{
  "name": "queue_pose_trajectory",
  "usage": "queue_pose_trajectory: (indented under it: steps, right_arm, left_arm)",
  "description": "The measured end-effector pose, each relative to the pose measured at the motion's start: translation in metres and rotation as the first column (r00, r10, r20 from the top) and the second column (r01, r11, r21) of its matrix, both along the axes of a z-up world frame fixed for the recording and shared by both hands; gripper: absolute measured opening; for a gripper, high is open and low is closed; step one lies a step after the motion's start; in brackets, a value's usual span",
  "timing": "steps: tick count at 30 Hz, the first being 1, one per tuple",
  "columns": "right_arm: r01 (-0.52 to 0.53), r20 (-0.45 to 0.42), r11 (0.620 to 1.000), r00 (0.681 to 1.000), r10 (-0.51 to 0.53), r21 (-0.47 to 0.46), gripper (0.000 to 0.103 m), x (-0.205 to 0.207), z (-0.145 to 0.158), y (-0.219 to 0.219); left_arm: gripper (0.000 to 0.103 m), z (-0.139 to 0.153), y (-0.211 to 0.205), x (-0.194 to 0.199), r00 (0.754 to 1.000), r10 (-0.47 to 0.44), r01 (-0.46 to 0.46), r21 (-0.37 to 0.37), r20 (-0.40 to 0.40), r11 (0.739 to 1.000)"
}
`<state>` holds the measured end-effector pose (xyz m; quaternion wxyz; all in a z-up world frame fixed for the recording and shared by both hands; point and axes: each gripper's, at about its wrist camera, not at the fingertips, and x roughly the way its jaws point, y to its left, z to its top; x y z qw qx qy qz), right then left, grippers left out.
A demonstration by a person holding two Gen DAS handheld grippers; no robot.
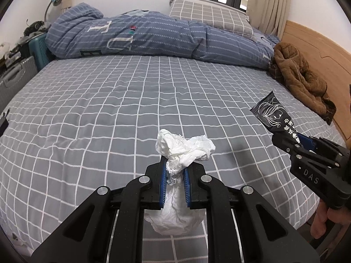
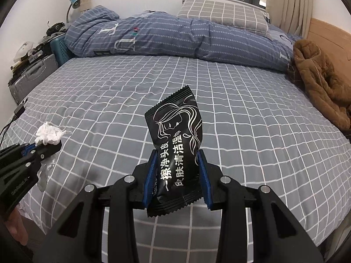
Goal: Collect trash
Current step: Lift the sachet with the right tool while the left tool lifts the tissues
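The left gripper [image 1: 174, 175] is clamped narrow on a crumpled white tissue [image 1: 182, 151], which bulges out ahead of the blue pads and hangs in a larger wad below them. The right gripper [image 2: 177, 173] is closed on a black wipe packet [image 2: 175, 151], held near its lower end, so the packet's long axis stands up and forward out of the jaws. Both pieces of trash are already lifted clear of the bed [image 1: 109, 109], above its near edge, the tissue toward the left side and the packet toward the right. The grey checked sheet ahead shows no other litter. No bin appears in either view, so which way the drop-off lies from either hand cannot be told; the coming move is probably a carry away from the bed, with neither hand clearly nearer.
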<state>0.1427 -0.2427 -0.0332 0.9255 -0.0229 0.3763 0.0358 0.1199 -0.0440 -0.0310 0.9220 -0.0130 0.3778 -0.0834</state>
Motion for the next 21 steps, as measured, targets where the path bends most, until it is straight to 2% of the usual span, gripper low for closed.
queue_pose_trajectory:
  steps: [21]
  right_arm:
    - [0.0, 0.005, 1.0, 1.0, 0.0, 0.012, 0.034, -0.096, 0.005, 0.016]
  left_arm:
    - [0.012, -0.008, 0.003, -0.081, 0.999, -0.005, 0.004, -0.027, -0.035, 1.0]
